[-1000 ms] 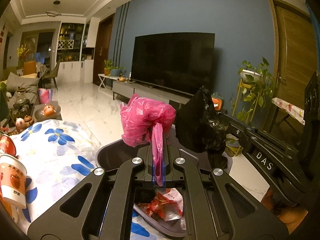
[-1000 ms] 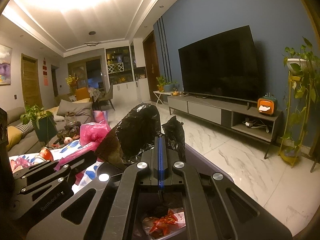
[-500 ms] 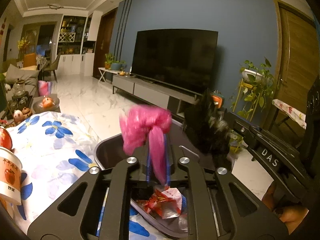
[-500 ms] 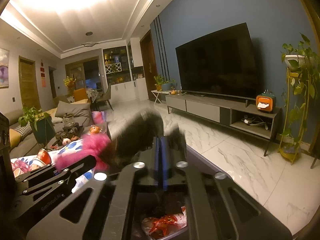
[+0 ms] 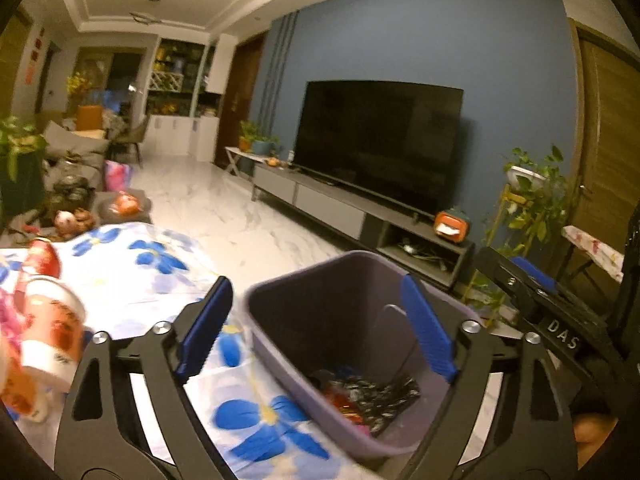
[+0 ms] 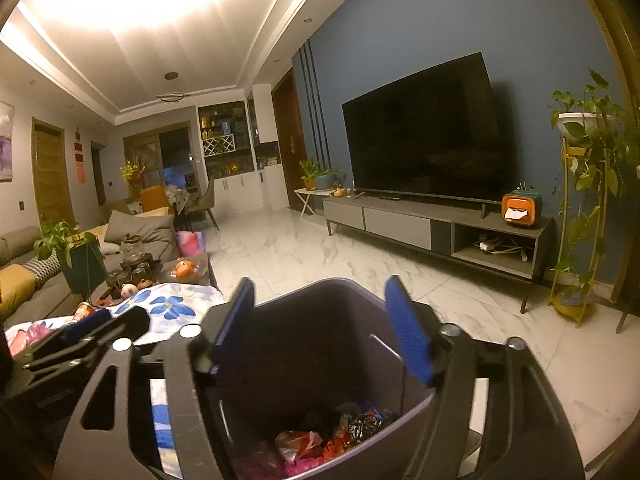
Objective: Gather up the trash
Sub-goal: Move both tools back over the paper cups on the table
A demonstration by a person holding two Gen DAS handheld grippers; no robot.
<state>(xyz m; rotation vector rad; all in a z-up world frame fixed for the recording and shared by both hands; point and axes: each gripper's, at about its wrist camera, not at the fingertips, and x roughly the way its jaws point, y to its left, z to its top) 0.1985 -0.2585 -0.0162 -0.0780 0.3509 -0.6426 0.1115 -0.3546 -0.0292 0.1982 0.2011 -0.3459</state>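
A grey-purple trash bin (image 5: 288,376) stands at the edge of the floral-cloth table (image 5: 132,268). Red wrappers and a crumpled black bag (image 5: 372,396) lie at its bottom. My left gripper (image 5: 314,288) hangs over the bin's left rim, open and holding nothing. The right gripper's fingers (image 5: 532,280) show at the right. In the right wrist view my right gripper (image 6: 320,284) is open over the bin (image 6: 304,360), and a pink bag (image 6: 296,446) and the black bag (image 6: 320,420) rest inside. The left gripper's fingers (image 6: 92,328) sit to the left.
A paper cup (image 5: 48,336) and a red can (image 5: 42,256) stand on the table at the left. Across the marble floor (image 6: 320,252) are the TV stand (image 6: 432,224) and a tall plant stand (image 6: 584,208). A sofa (image 6: 24,276) is at far left.
Both grippers have gone from shut to open. The pink bag left the left gripper and the black bag left the right one; both now lie in the bin.
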